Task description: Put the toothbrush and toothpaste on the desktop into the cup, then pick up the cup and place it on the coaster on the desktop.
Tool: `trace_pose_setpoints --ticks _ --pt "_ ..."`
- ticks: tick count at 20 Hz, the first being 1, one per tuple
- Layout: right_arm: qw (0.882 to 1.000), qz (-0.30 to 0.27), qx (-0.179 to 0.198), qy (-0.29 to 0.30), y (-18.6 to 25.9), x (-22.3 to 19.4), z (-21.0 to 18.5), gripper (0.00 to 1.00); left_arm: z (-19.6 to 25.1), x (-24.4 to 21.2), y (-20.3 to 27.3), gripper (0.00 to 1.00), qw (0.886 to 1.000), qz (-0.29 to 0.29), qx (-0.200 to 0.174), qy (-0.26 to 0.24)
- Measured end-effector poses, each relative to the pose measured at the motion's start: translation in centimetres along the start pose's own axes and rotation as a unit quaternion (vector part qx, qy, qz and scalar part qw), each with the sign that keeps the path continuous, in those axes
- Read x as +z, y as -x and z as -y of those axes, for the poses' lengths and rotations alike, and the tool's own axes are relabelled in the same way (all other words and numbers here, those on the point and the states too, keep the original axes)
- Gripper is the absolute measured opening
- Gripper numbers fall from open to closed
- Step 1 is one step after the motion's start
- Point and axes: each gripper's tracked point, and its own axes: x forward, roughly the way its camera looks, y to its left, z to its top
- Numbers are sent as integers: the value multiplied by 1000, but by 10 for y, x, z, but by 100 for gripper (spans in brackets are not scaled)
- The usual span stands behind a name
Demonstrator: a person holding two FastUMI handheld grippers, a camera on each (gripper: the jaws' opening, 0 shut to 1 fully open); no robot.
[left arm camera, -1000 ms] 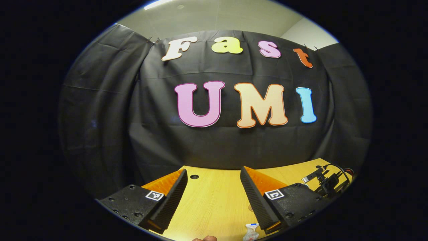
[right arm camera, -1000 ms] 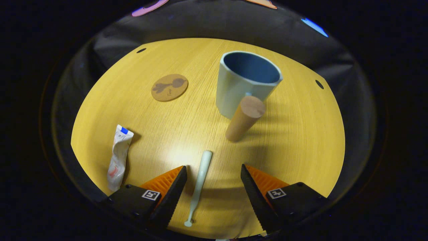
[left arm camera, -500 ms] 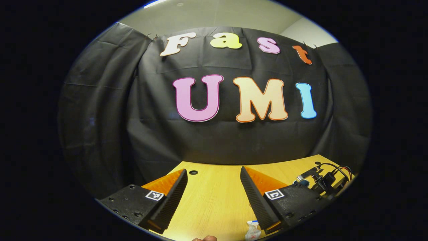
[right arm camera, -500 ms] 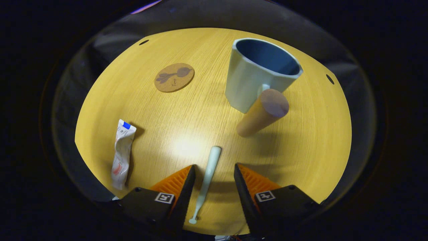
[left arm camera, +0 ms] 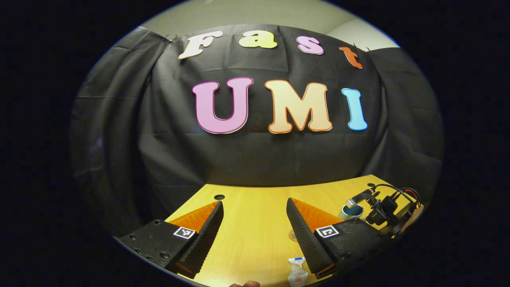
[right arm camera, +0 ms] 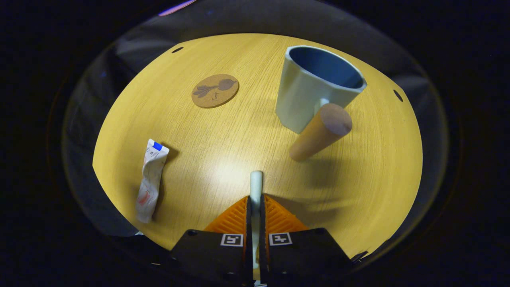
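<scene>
R gripper [right arm camera: 255, 199] clamped on the toothbrush [right arm camera: 255, 184], both fingers pressing its sides. Brush's long axis runs straight along the fingers; free end sticks out ahead, twd the desk [right arm camera: 370, 171] centre; the other end is hidden between the fingers.

Cup [right arm camera: 314, 93] upright ahead-right, mouth open upward; its wood handle [right arm camera: 320, 132] juts twd the gripper, near the brush tip but apart. Coaster [right arm camera: 215, 90] flat, ahead-left, well apart from the cup, bare desk between. Toothpaste [right arm camera: 150, 179] lies flat at left near the desk edge, cap end pointing away, roughly parallel to the brush.

L gripper [left arm camera: 253, 217] wide open, nothing between its fingers, over bare desk by the back edge. L gripper view adds the R gripper [left arm camera: 378, 211] low at right, w/ the cup rim [left arm camera: 352, 210] beside it, & the toothpaste [left arm camera: 297, 273] at bottom.
</scene>
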Motion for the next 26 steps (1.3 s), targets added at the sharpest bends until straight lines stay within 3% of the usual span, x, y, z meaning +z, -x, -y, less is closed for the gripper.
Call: trace_pose_setpoints --ticks 5,10,16,26 --pt "1000 14 4 -3 0 0 0 9 24 -39 -4 94 998 -51 -33 -2" --pt "1000 21 9 -1 1 1 0 10 50 -92 -6 94 989 -133 -66 9" --pt "999 32 15 3 1 1 0 10 72 -161 2 94 968 -233 -96 2" --pt "999 42 26 6 2 2 1 9 80 -233 11 95 929 -358 -94 -14"
